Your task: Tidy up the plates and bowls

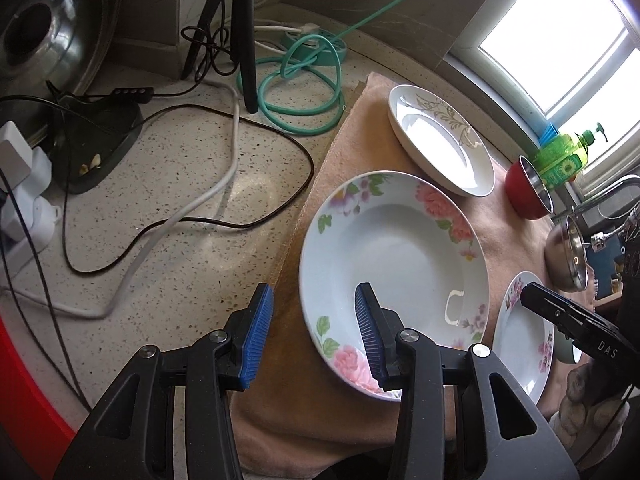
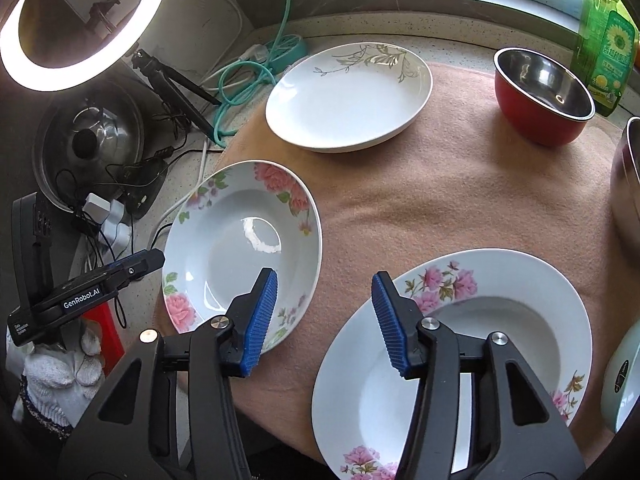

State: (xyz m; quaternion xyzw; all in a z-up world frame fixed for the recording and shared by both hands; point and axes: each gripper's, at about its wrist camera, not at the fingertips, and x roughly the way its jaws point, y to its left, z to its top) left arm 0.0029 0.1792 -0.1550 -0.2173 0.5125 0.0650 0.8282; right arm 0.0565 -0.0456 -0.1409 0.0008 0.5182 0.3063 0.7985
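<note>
cut off: steel bowl (image 2: pixel 629 184) by right edge | pale green bowl (image 2: pixel 622 376) by right edge | hidden: near rim of pink-flowered plate (image 2: pixel 500 320) behind gripper | dish soap bottle (image 2: pixel 608 40) label unreadable

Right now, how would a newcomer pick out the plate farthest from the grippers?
Start at the peach cloth on the counter and go to its far edge, toward the window. The plate there has pale leafy sprigs on its rim, whereas the two nearer plates carry pink flowers.
</note>
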